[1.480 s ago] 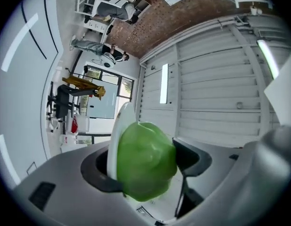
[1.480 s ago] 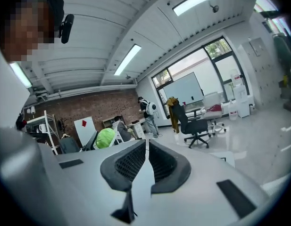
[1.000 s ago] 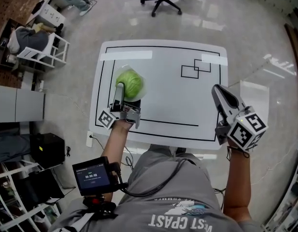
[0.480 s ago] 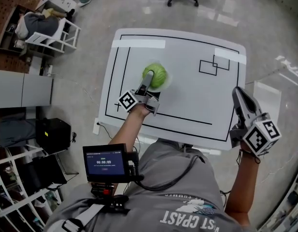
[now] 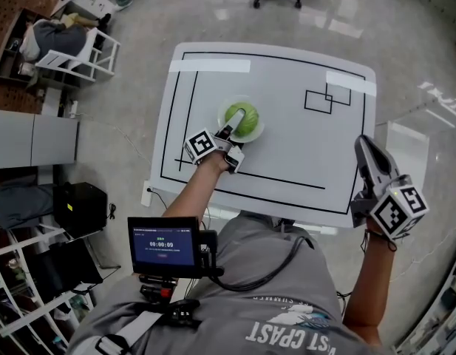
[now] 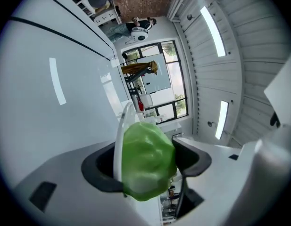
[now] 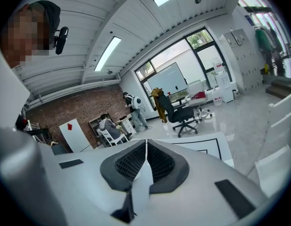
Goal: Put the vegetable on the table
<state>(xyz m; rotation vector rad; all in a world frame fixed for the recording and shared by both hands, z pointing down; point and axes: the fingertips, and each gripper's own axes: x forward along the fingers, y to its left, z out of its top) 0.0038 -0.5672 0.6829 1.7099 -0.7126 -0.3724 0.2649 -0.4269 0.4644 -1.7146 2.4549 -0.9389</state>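
vegetable, a round green head, shows upper centre in the head view, low over the white counter. the left gripper reaches it from below, and the right gripper hangs at the counter's right edge. left gripper view: jaws wide, clamping it, counter close beside. right gripper view: jaws together, empty.

I see a white table with black border lines, two small drawn rectangles and two pale tape strips at the far edge. A cabbage is at its left half; I cannot tell if it touches the table.
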